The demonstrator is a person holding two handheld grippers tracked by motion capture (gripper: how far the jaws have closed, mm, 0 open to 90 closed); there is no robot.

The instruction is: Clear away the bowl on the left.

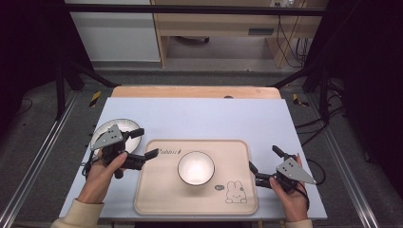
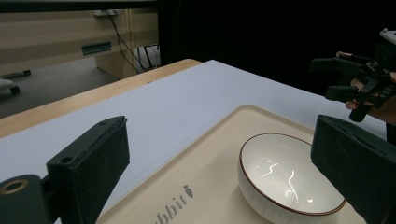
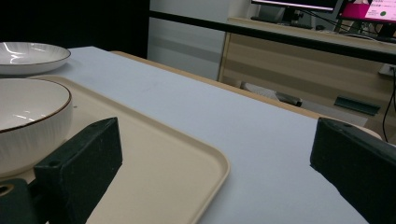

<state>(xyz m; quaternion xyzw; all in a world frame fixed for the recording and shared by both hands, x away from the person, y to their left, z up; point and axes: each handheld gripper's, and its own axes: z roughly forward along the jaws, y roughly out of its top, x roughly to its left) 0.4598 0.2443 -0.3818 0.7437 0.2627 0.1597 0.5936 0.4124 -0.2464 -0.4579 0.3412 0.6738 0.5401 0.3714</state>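
A white bowl with a dark rim (image 1: 196, 167) stands in the middle of a beige tray (image 1: 161, 199) that has a rabbit drawing. A white plate (image 1: 122, 126) lies on the table left of the tray. My left gripper (image 1: 145, 142) hovers open over the tray's left edge, beside the plate. In the left gripper view the bowl (image 2: 285, 175) sits ahead between the wide-apart jaws. My right gripper (image 1: 265, 159) is open just off the tray's right edge. The right gripper view shows the bowl (image 3: 28, 121) and the plate (image 3: 28, 56) at the left.
A pale blue mat (image 1: 199, 118) covers the wooden table (image 1: 195, 91). Black frame posts rise on both sides, and cables lie on the floor at the right. A desk with a monitor (image 3: 299, 7) stands beyond the table.
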